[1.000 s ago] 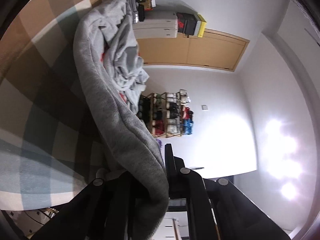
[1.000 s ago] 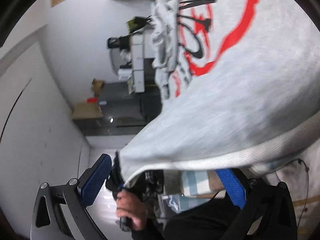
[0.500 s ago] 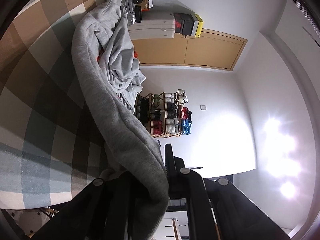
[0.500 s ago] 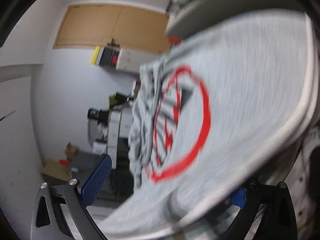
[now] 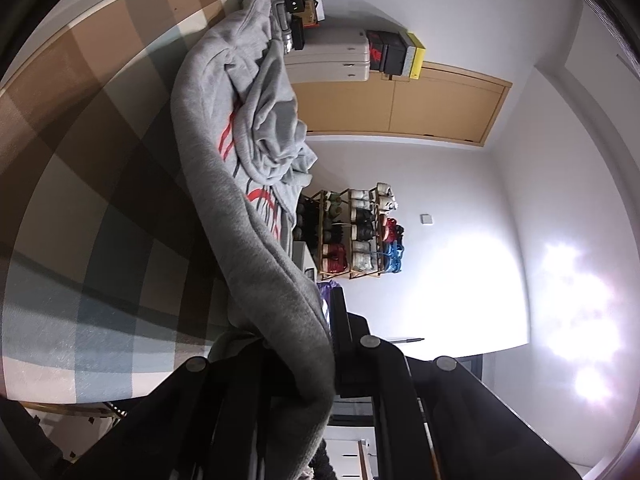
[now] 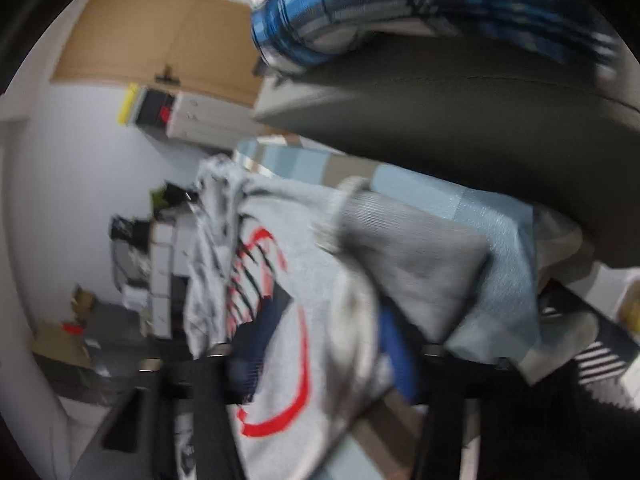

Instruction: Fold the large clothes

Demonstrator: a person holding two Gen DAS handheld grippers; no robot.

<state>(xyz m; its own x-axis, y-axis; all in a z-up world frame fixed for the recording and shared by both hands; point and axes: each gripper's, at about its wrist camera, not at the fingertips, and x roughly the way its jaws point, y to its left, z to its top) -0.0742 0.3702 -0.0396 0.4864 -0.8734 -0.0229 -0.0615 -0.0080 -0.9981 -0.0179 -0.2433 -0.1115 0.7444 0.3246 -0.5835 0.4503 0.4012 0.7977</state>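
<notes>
Sweatshirt pinched in left gripper jaws; right gripper jaws closing, seemingly around its blurred hem.

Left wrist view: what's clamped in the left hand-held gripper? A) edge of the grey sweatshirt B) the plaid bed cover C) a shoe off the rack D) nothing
A: the grey sweatshirt runs down off the plaid cover and its edge is pinched between the shut fingers of the left hand-held gripper.
</notes>
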